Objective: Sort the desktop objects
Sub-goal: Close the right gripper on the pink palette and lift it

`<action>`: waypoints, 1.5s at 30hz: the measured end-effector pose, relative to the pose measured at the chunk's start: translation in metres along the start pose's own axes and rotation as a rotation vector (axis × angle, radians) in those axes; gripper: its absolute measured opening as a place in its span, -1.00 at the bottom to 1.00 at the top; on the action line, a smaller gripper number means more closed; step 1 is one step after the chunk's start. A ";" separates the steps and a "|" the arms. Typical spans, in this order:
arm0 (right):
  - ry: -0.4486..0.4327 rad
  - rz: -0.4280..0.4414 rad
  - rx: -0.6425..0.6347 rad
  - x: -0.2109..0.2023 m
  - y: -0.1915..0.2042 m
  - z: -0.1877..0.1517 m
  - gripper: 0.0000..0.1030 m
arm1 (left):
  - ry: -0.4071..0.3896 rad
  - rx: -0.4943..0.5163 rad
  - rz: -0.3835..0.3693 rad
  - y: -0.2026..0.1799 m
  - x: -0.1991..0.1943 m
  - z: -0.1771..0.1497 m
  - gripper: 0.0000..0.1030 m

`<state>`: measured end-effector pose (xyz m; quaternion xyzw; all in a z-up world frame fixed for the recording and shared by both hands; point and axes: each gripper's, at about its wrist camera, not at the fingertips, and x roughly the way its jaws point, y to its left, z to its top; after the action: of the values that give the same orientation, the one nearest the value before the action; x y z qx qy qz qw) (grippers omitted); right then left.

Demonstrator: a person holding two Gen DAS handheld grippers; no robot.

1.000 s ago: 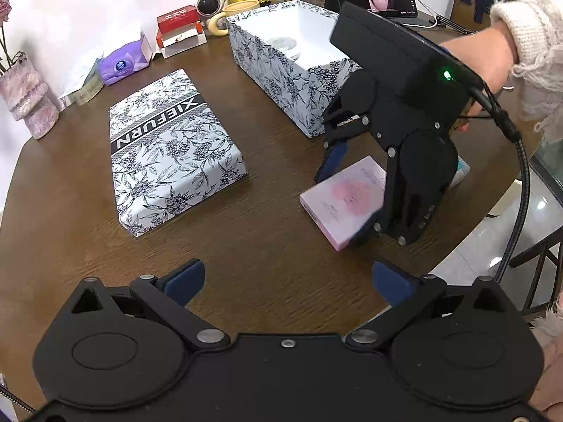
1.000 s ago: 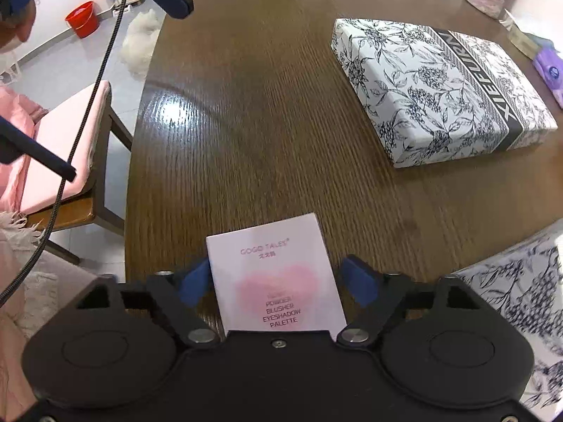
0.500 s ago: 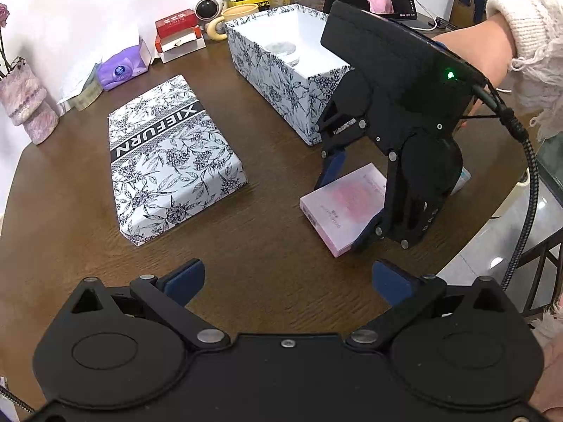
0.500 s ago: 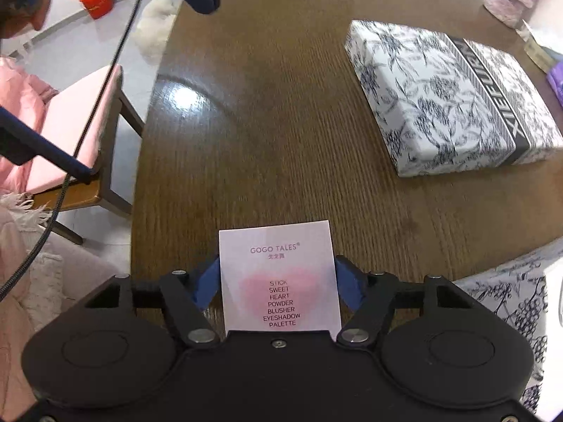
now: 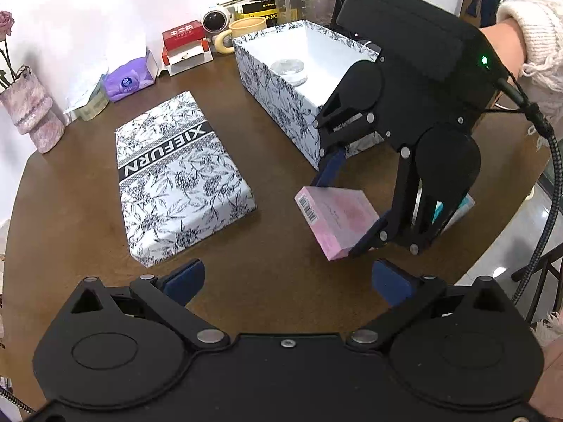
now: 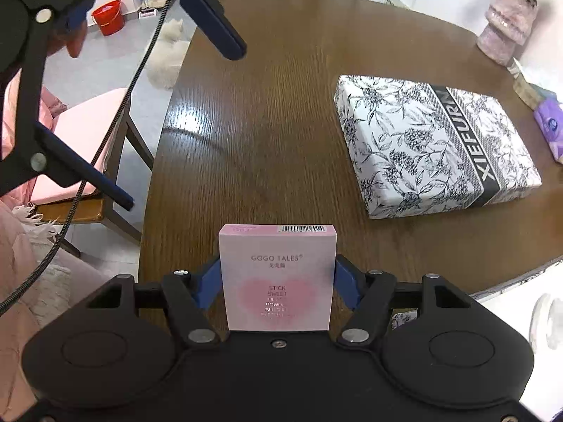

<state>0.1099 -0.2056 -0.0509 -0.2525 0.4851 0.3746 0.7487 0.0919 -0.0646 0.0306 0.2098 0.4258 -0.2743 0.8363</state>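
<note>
Gripping pink box (image 6: 277, 277) by its side edges, R gripper (image 5: 346, 207) holds it tilted; open bin (image 5: 281, 105) lies just behind-left. L gripper (image 5: 286, 277) open, farther.

Black tongs (image 5: 346, 207), blue pads (image 5: 184, 277), cream sleeve (image 5: 531, 31)

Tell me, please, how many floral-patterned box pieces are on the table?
2: the closed lid marked XIEFURN lies flat mid-table, and the open box stands farther back by the right gripper, which holds the pink palette box. None seem hidden.
</note>
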 end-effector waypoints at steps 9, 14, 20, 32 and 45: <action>-0.017 0.013 -0.015 0.006 -0.005 -0.001 0.34 | 0.017 -0.033 0.013 0.000 0.008 0.003 0.99; -0.018 0.026 -0.015 0.018 -0.006 -0.003 0.34 | 0.026 -0.045 0.018 -0.001 0.008 0.000 0.99; -0.019 0.018 -0.004 0.020 -0.008 -0.006 0.36 | 0.025 -0.052 0.016 -0.003 0.009 0.001 0.99; -0.014 0.005 0.031 0.016 -0.006 -0.017 0.45 | 0.021 -0.056 0.007 -0.006 0.013 0.001 0.99; -0.015 0.007 -0.026 0.013 0.003 -0.014 0.34 | 0.012 -0.076 0.001 -0.005 0.011 0.000 0.99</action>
<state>0.1031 -0.2104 -0.0680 -0.2576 0.4754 0.3856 0.7477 0.0945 -0.0714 0.0210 0.1797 0.4410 -0.2560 0.8413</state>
